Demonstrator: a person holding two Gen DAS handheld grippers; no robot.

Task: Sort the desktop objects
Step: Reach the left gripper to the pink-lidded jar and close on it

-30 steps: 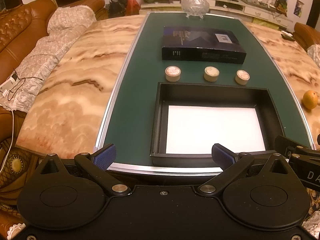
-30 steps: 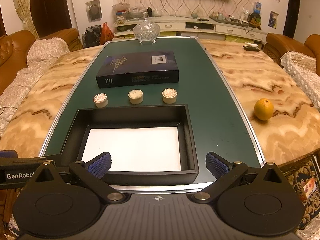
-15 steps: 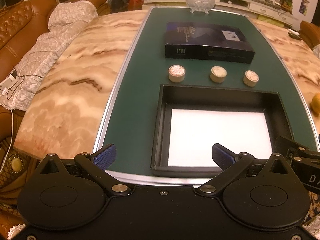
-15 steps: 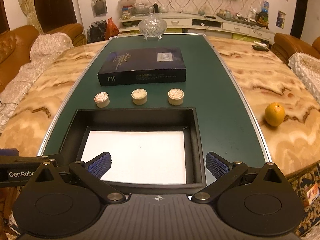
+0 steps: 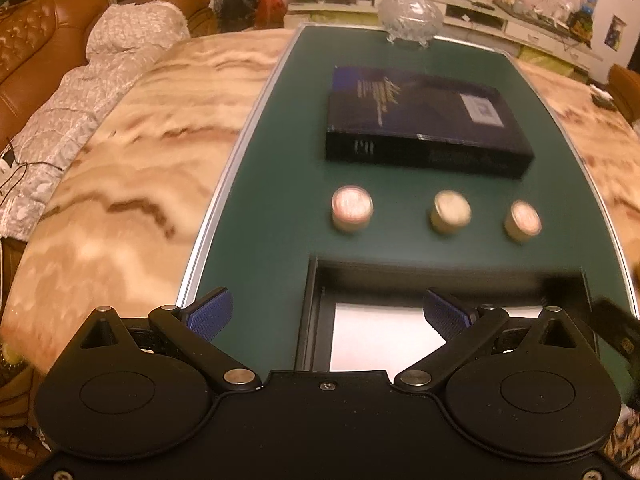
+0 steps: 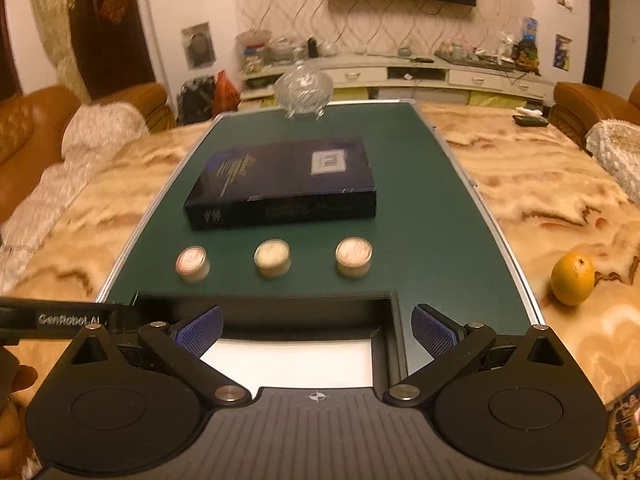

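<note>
Both the left hand-held gripper (image 5: 326, 318) and the right hand-held gripper (image 6: 318, 330) are wide apart and hold nothing, above the near tray (image 6: 394, 336). Three small jars (image 6: 272, 258) stand in a row on the green surface (image 6: 432, 240), between the tray and the far box (image 6: 280, 182).

Bare green worktop (image 6: 432, 240) lies right of three small jars (image 6: 272, 264); the dark box (image 6: 280, 184) blocks the far side.

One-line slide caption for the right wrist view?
Open right claw above black tray, facing three small round tins and a dark blue box.
</note>
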